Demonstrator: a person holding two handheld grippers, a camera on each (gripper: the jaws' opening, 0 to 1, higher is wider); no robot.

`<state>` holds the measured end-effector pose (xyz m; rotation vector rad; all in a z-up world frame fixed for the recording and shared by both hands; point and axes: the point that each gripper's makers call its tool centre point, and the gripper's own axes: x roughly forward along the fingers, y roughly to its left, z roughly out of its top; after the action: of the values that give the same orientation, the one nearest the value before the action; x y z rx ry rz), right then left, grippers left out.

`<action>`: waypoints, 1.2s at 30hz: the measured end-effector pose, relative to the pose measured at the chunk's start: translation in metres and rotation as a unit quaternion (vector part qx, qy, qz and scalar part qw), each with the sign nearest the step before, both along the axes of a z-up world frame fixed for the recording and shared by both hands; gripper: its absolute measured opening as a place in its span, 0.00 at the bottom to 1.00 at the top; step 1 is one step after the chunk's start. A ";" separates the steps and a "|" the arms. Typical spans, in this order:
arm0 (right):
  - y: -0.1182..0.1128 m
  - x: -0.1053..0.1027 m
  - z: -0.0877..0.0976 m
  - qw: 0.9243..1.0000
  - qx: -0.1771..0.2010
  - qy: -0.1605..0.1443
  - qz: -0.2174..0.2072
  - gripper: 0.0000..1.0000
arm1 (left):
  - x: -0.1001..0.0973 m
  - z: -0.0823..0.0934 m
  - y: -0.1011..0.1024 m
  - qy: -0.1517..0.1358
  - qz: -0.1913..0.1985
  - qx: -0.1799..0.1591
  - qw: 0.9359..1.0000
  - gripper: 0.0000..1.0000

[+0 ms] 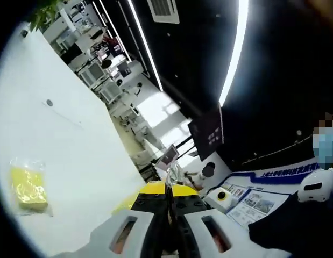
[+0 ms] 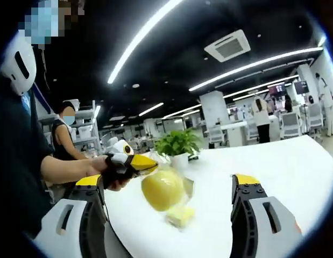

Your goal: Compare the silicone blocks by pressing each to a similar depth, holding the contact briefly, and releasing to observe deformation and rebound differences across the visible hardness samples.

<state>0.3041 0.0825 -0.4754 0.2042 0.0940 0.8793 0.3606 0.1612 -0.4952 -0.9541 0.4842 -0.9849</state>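
My left claw (image 1: 167, 215) rises from the bottom middle of the left gripper view with its two jaws pressed together, black pads meeting under yellow tips. In the right gripper view I see that same claw at left of centre, held in a person's hand (image 2: 104, 171), its yellow tips pinching the top of a clear bag (image 2: 174, 196) that hangs below it. Inside the bag sits a round yellow block (image 2: 162, 190), lifted off the worktop (image 2: 295, 166), and a smaller pale yellow piece (image 2: 180, 216) lies at the bag's lower end, close to the surface.

My right claw (image 2: 166, 215) stands wide: one jaw at lower left of the right gripper view, the other at lower right, with the hanging bag between them and touching neither.

Further out, in the left gripper view, a second clear bag holding a flat yellow block (image 1: 28, 188) lies on the white worktop (image 1: 64, 129) at the left edge of the frame, well apart from the left claw. In the right gripper view a potted plant (image 2: 179, 146) stands on the worktop just behind the lifted bag. Beyond it are white desks and chairs under long ceiling lights, and people standing at upper right and at left.
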 end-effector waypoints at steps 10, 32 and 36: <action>-0.025 -0.004 -0.002 0.999 0.007 0.017 -0.037 0.86 | 0.032 -0.062 -0.053 0.098 0.028 -0.055 0.993 0.00; -0.053 0.009 -0.005 0.998 -0.005 0.017 -0.063 0.82 | 0.101 -0.141 -0.060 0.144 0.105 -0.015 0.984 0.00; -0.051 0.010 -0.010 0.998 -0.020 0.025 -0.054 0.81 | 0.114 -0.149 -0.057 0.144 0.134 -0.010 0.980 0.00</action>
<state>0.3138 0.0310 -0.4856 0.1917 0.1463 0.7645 0.4749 0.1045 -0.6438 -1.1552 0.5709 -0.6118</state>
